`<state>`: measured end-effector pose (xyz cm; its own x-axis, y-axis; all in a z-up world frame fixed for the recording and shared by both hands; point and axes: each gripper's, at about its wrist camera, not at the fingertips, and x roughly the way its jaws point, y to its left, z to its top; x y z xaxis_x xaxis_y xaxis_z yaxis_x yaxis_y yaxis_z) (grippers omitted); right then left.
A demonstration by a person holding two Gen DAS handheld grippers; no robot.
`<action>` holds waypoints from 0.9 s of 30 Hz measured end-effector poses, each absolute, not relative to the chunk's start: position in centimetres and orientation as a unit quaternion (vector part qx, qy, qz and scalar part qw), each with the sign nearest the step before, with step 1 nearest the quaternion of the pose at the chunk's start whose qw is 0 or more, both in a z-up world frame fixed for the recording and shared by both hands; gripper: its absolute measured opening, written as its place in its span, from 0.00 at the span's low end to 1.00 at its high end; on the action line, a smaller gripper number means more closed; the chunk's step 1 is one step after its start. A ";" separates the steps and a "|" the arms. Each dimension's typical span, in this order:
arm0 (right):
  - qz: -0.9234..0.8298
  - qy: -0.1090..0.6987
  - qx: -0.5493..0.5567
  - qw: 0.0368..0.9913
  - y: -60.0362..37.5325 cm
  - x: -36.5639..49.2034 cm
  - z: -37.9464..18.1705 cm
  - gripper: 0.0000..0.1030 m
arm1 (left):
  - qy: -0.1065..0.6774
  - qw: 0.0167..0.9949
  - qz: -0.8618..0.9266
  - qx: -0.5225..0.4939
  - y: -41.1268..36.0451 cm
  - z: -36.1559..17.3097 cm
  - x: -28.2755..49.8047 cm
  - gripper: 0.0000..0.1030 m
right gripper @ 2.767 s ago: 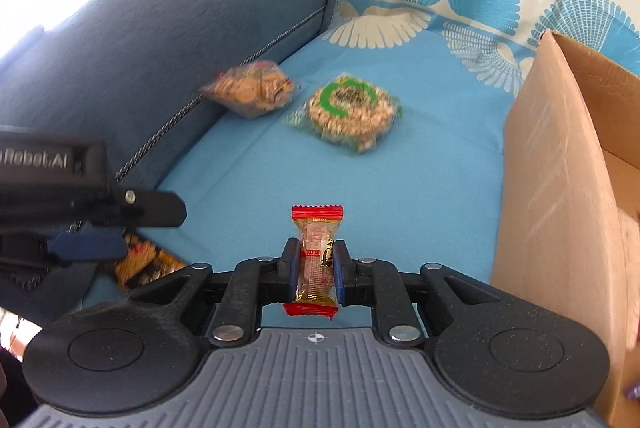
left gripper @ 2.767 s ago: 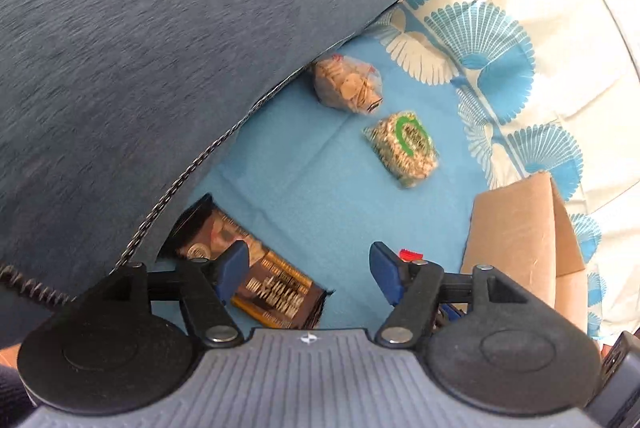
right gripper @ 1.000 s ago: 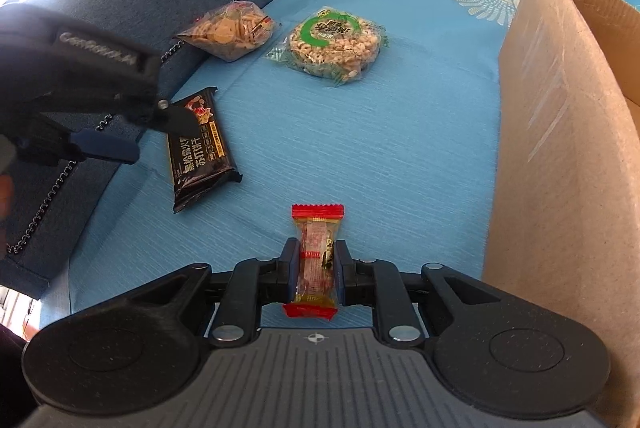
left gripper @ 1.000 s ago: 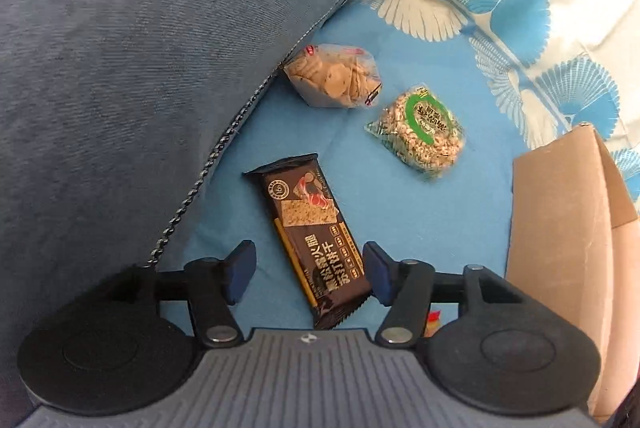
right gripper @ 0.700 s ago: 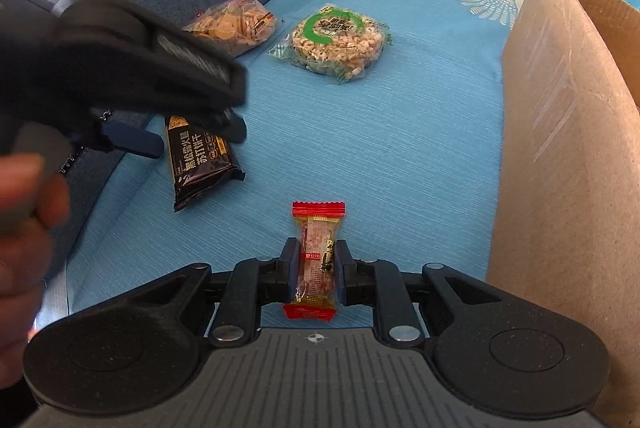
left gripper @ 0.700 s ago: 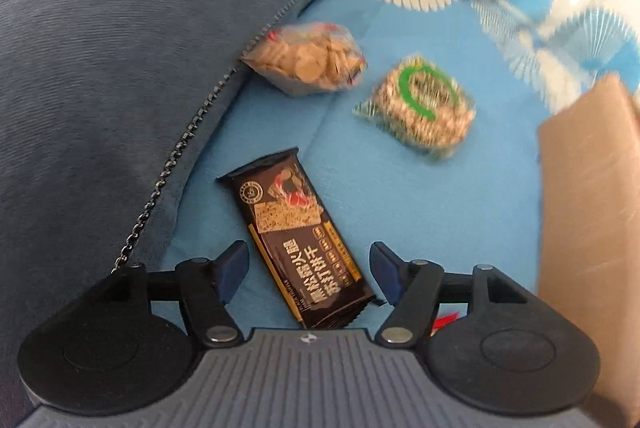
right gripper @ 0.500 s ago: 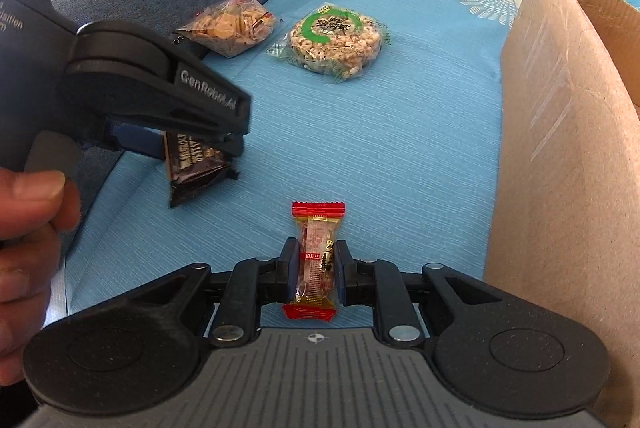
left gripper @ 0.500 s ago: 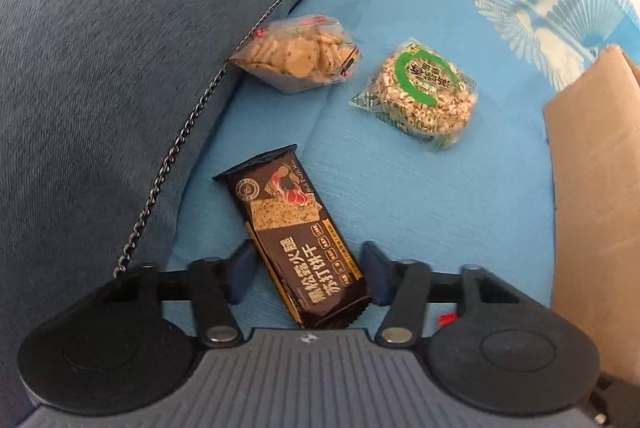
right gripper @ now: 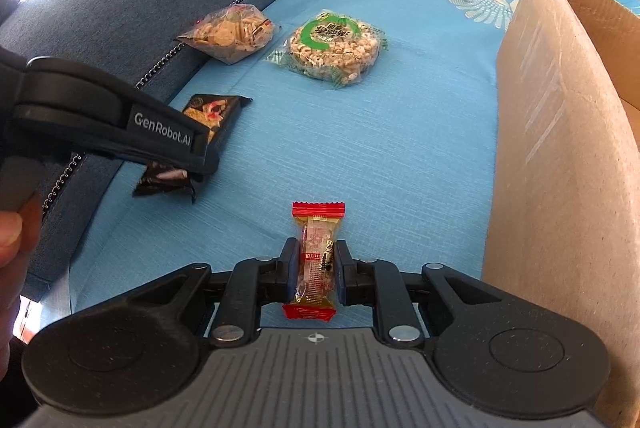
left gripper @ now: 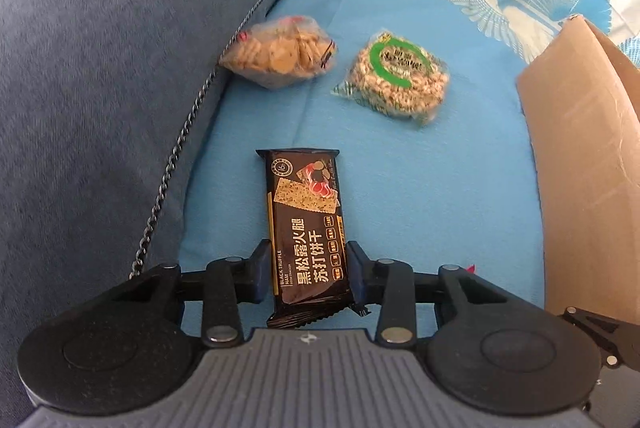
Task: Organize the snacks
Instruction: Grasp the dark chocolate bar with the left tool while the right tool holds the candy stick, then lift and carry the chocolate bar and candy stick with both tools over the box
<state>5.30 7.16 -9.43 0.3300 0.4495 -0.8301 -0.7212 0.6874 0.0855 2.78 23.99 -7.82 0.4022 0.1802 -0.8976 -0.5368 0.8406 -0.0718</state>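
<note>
Now the left gripper point(left gripper: 308, 278) squares itself up over the dark cracker pack point(left gripper: 306, 228), which sat at a slant between its fingers a moment ago, and its jaws have just been closing; the pads flank the near end of the pack, right at its edges, though whether they press yet I can't quite tell. That looks to me like the pick-up getting under way, with the cardboard box point(right gripper: 560, 156) on the right the likely home for these snacks. The right gripper point(right gripper: 317, 270) sits unmoved, clamped tight on a small red-ended candy point(right gripper: 317, 256) just above the cloth, beside the box wall. Farther off, the clear bag of round crackers point(left gripper: 280, 52) leans against the cushion and the green-ringed rice cake point(left gripper: 394, 76) lies to its right, both untouched. It all rests on a bright blue cloth point(right gripper: 360, 156) with a fan-print border, a big denim-blue sofa cushion point(left gripper: 112, 68) rising on the left.
</note>
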 end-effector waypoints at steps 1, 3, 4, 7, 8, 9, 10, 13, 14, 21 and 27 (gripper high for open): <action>0.365 0.449 -0.152 0.801 7.2 5.3 -9.5 0.18 | 0.503 0.816 0.221 -0.177 24.0 -7.9 2.8 0.41; 0.365 0.450 -0.153 0.801 7.3 5.3 -9.5 0.18 | 0.505 0.814 0.224 -0.180 24.0 -8.1 2.8 0.41; 0.365 0.450 -0.153 0.801 7.3 5.3 -9.6 0.18 | 0.506 0.813 0.225 -0.182 24.0 -8.1 2.7 0.42; 0.364 0.450 -0.152 0.801 7.4 5.4 -9.6 0.18 | 0.508 0.812 0.225 -0.178 23.9 -8.2 2.9 0.42; 0.364 0.450 -0.152 0.801 7.4 5.4 -9.6 0.18 | 0.509 0.812 0.225 -0.175 23.8 -8.2 3.0 0.43; 0.364 0.450 -0.152 0.802 7.4 5.4 -9.6 0.18 | 0.510 0.812 0.225 -0.174 23.8 -8.3 3.1 0.44; 0.364 0.450 -0.152 0.802 7.4 5.3 -9.6 0.18 | 0.510 0.812 0.225 -0.173 23.8 -8.3 3.1 0.45; 0.364 0.449 -0.152 0.802 7.3 5.3 -9.6 0.18 | 0.512 0.811 0.224 -0.172 23.7 -8.4 3.2 0.47; 0.364 0.449 -0.152 0.802 7.3 5.3 -9.6 0.18 | 0.512 0.811 0.225 -0.171 23.7 -8.4 3.3 0.47; 0.363 0.448 -0.155 0.803 7.3 5.2 -9.7 0.18 | 0.514 0.812 0.224 -0.160 23.5 -8.6 3.5 0.47; 0.362 0.436 -0.160 0.808 7.4 4.8 -9.0 0.18 | 0.512 0.816 0.223 -0.146 23.3 -8.4 3.6 0.42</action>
